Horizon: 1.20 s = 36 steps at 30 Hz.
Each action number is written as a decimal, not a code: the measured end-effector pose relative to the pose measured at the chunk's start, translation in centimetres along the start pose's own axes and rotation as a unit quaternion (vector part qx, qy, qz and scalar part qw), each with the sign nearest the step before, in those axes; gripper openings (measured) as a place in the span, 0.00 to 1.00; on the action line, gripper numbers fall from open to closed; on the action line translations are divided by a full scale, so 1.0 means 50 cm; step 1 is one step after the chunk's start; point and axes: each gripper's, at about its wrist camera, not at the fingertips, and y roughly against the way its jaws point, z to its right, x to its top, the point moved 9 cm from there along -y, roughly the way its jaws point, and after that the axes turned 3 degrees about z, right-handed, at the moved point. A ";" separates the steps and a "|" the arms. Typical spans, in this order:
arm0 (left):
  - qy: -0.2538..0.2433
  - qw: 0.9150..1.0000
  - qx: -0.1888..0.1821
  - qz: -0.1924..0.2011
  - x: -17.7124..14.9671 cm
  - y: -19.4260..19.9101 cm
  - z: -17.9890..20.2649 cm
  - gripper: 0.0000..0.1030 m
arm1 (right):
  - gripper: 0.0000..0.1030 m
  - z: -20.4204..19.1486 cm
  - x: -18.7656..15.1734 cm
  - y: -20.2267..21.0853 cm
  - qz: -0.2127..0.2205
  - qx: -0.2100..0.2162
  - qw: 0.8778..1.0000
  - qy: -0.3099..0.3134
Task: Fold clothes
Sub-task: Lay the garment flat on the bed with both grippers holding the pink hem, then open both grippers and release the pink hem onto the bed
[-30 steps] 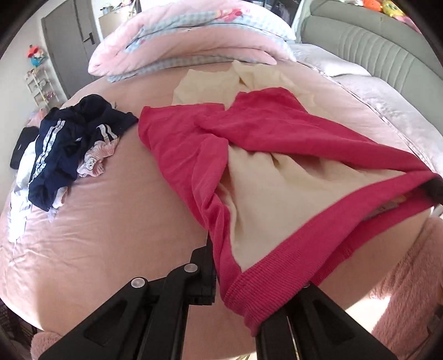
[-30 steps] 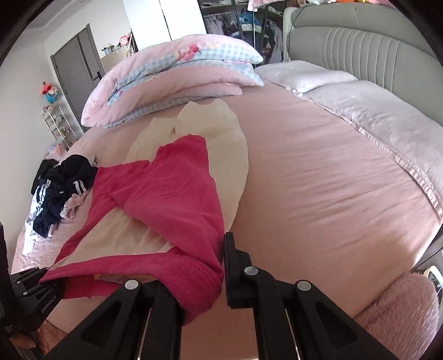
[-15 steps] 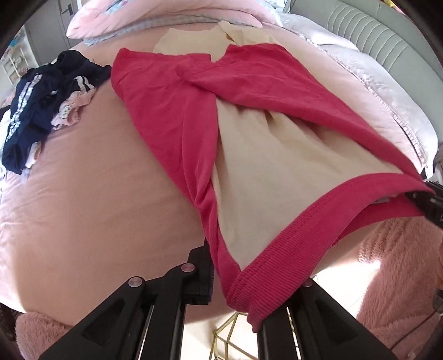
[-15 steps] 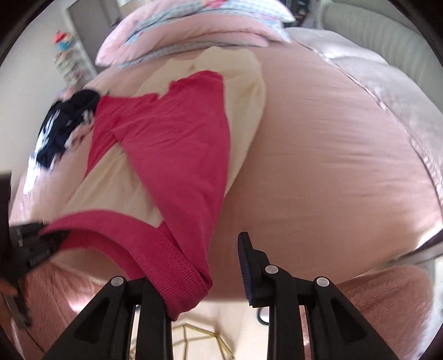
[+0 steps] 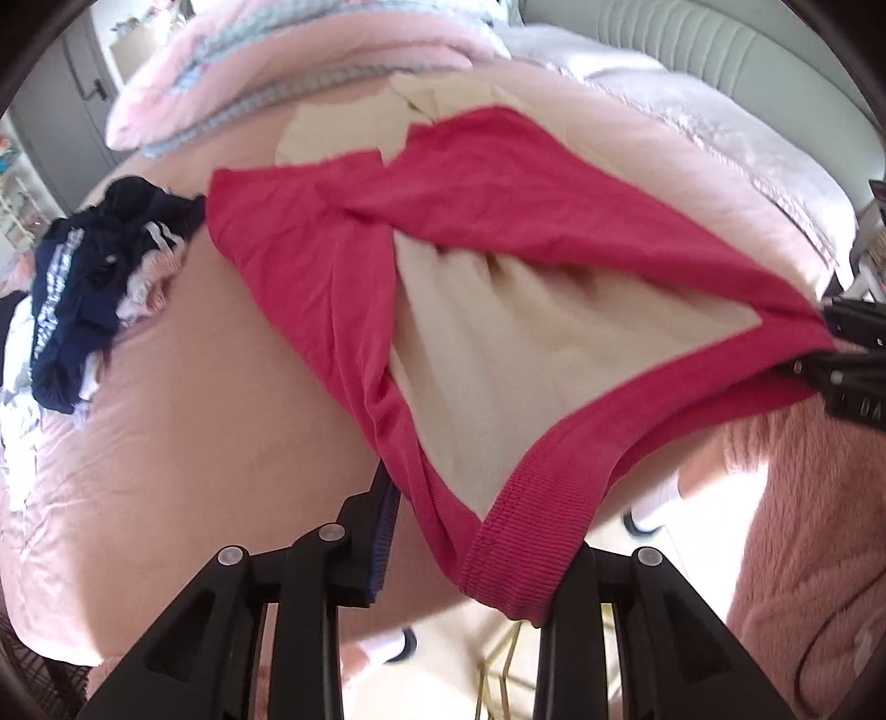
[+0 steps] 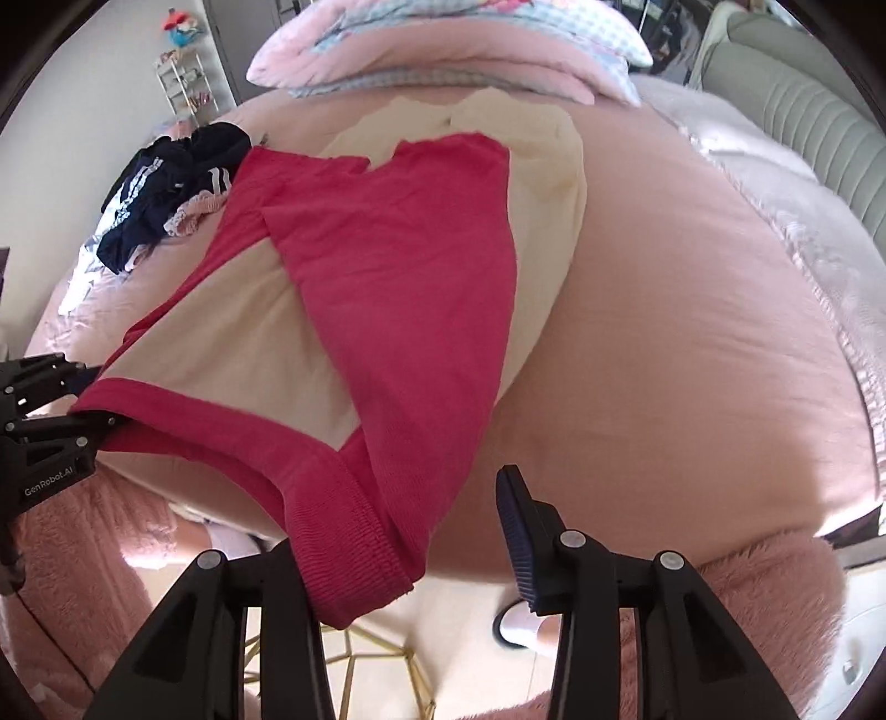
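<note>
A cream sweater with red sleeves and a red ribbed hem (image 5: 531,343) (image 6: 387,288) lies on the pink bed (image 5: 183,443) (image 6: 692,332), both sleeves crossed over its body. Its hem is lifted off the bed's near edge. In the left wrist view my left gripper (image 5: 476,548) has its fingers apart, and one hem corner hangs over the right finger. My right gripper (image 6: 410,537) stands open too: the other hem corner drapes over its left finger, and the right pad (image 6: 512,526) is bare. Each gripper also shows at the edge of the other's view, the left gripper (image 6: 61,399) and the right gripper (image 5: 836,354).
A heap of navy striped clothes (image 5: 94,288) (image 6: 171,183) sits at the bed's left side. Folded pink bedding (image 6: 443,50) and a grey headboard (image 6: 803,111) are at the far end. Below the bed edge are a fluffy pink rug (image 6: 764,609), a gold wire frame (image 6: 343,675) and a person's feet.
Both grippers' fingers have spread wider over the last second. The sweater's hem has been drawn toward me past the bed's edge, and it now hangs on one finger of each gripper.
</note>
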 end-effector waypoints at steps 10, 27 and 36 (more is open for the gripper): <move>-0.064 0.992 0.010 0.106 0.082 0.018 0.065 0.43 | 0.50 -0.022 0.028 0.024 0.030 -0.039 0.998 0.046; 0.074 0.995 -0.071 0.017 0.090 -0.097 -0.024 0.43 | 0.55 -0.014 0.048 0.063 0.009 0.017 0.999 0.037; 0.116 0.990 -0.038 -0.070 -0.011 -0.113 -0.102 0.51 | 0.55 0.084 -0.011 -0.051 -0.068 -0.069 0.995 0.010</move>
